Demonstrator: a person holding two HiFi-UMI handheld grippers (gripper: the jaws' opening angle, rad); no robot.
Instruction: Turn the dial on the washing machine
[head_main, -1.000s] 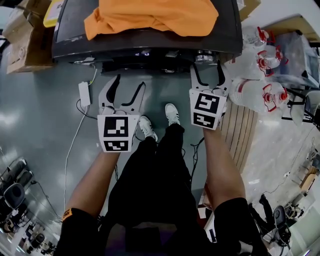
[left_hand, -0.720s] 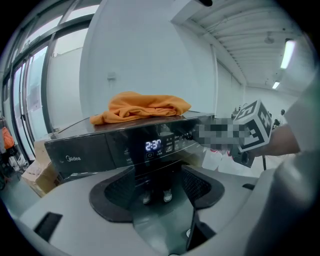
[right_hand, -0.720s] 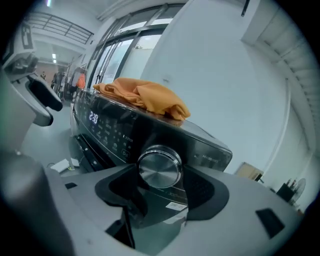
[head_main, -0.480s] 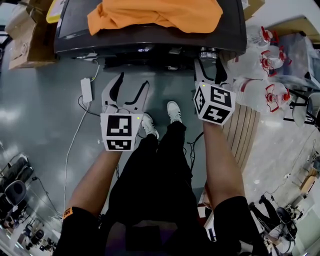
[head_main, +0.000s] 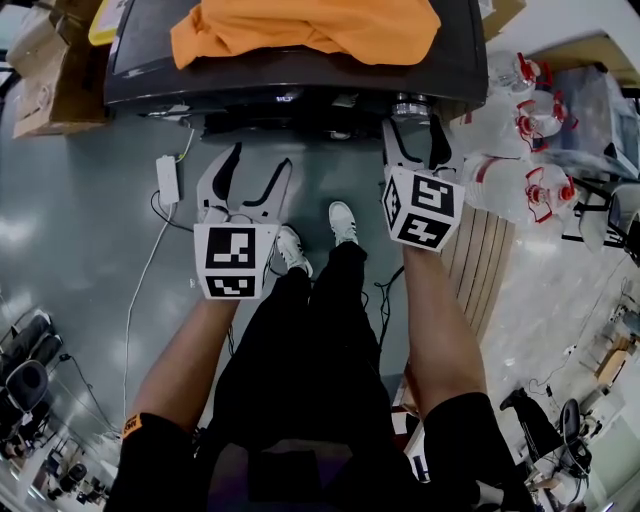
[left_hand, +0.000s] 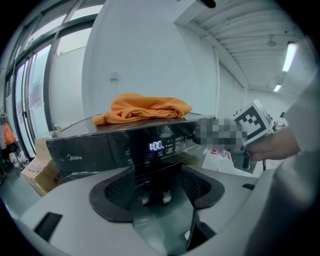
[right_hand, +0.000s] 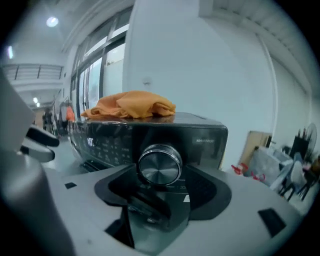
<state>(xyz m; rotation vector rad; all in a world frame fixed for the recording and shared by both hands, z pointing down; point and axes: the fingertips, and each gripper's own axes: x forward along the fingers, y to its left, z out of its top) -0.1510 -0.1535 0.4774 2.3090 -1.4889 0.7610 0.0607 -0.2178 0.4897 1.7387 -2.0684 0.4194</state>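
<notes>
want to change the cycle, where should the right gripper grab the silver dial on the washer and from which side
Grip the dial by its round metal rim, one jaw each side, coming straight at the front of the washing machine: it is a short knob facing outward. The right gripper is lined up; its jaws have just been opening, the dial between them.

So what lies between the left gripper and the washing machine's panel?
Nothing. In the left gripper view, the left gripper has open, empty jaws, with the display of the washing machine straight ahead; the head view shows only floor in that gap.
</notes>
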